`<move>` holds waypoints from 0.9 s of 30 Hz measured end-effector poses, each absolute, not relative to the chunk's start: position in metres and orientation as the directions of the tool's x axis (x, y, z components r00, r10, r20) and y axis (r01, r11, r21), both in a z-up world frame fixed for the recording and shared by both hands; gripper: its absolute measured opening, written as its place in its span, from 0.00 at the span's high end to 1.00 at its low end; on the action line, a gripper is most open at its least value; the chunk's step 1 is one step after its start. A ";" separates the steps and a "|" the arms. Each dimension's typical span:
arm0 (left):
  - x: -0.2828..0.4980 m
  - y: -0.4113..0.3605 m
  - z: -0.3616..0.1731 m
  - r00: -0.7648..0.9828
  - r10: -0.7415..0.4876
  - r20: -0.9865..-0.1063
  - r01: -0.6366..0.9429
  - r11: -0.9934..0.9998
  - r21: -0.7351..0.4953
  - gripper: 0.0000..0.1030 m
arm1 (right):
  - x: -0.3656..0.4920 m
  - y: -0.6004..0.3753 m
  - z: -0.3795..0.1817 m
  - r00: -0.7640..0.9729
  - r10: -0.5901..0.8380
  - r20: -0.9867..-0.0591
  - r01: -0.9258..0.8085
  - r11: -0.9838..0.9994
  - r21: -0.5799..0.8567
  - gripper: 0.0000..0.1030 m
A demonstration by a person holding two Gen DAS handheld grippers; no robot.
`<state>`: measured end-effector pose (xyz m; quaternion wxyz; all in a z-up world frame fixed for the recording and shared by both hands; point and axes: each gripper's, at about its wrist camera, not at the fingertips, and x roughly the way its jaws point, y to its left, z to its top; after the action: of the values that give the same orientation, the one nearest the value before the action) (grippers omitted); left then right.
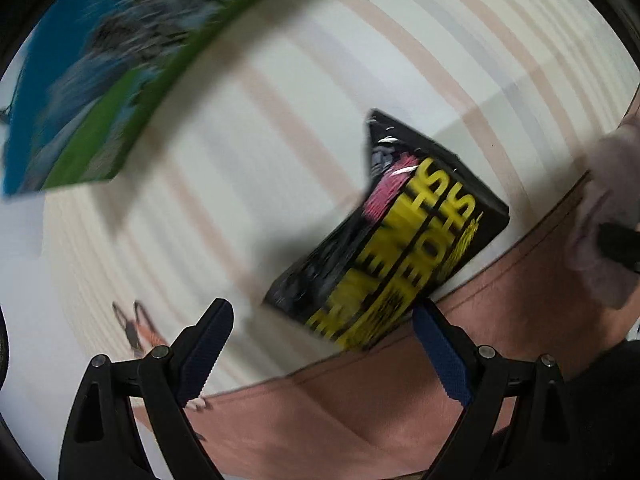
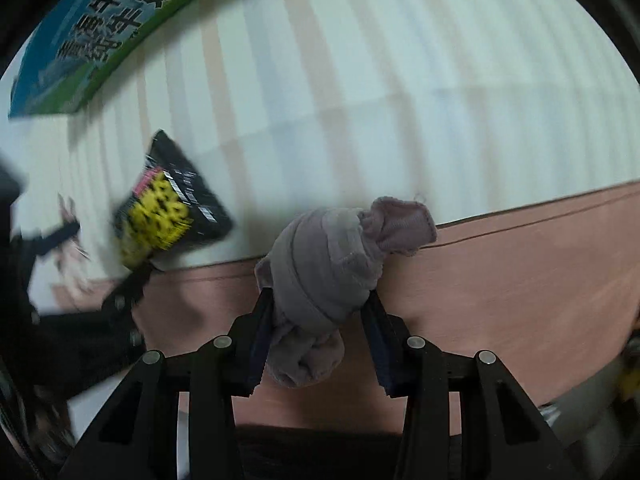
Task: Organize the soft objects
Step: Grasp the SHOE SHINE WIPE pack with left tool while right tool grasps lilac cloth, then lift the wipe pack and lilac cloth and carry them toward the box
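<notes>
**Holding a rolled gray sock, with one gripper wide open**

Squeezing a rolled gray sock (image 2: 324,276) between both fingers of the right gripper (image 2: 316,312). Pinched at its middle, with one bunched end sticking up past the fingertips (image 2: 262,300) and the other end hanging down between the finger bases. Closed only as far as the soft bundle allows. Seen again at the far right edge of the left wrist view, as a blurry gray lump (image 1: 608,200) with a dark finger against it.

Spread wide apart on the left gripper (image 1: 320,320), with nothing between the blue pads (image 1: 212,340). Just beyond those fingertips, and a little toward the right finger, a black packet with big yellow letters (image 1: 392,240), lying tilted across the line where the striped white cloth (image 1: 320,80) meets the pink cloth (image 1: 340,408). Cannot tell if the right pad touches the packet's corner or only sits close by. Same packet (image 2: 172,204) in the right wrist view, off to the left of the fingers, with the left gripper (image 2: 128,292) right below it, blurry.

Far ahead and to the left of both sets of fingers, a blue and green box (image 2: 96,32) with dark printed writing, resting on the striped cloth. Very smeared in the left view (image 1: 100,80).
</notes>
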<state>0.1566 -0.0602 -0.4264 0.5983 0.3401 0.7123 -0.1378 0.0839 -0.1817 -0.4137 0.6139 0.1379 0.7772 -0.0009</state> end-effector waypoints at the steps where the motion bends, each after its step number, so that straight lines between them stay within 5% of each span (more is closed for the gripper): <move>1: 0.158 -0.064 -0.431 -0.059 0.322 -0.945 0.652 0.729 0.208 0.09 | 0.084 -0.182 -0.412 -0.214 0.180 -0.960 0.181 0.973 0.142 0.55; 6: 0.173 -0.066 -0.432 -0.116 0.242 -0.963 0.579 0.805 0.133 0.14 | 0.090 -0.183 -0.414 -0.264 0.095 -0.960 0.078 0.994 0.077 0.55; 9: 0.179 -0.052 -0.432 -0.213 0.134 -0.968 0.453 0.891 0.024 0.35 | 0.094 -0.174 -0.419 -0.269 0.093 -0.959 0.070 0.995 0.077 0.55; 13: 0.178 -0.025 -0.430 -0.241 0.072 -0.968 0.257 0.966 0.008 0.44 | 0.102 -0.165 -0.419 -0.257 0.072 -0.964 0.048 0.997 0.062 0.55; 19: 0.158 0.004 -0.430 -0.240 0.022 -0.971 0.085 0.996 0.002 0.43 | 0.110 -0.150 -0.416 -0.245 0.030 -0.969 -0.001 0.999 0.032 0.55; 27: 0.154 0.010 -0.430 -0.143 0.012 -0.990 0.012 1.000 0.011 0.14 | 0.120 -0.137 -0.420 -0.272 0.028 -0.962 -0.008 0.999 0.031 0.53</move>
<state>0.1539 0.0098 -0.4305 0.6544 0.0079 0.7561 0.0003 0.1198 -0.1365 -0.4201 0.6035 0.0063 0.7972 0.0150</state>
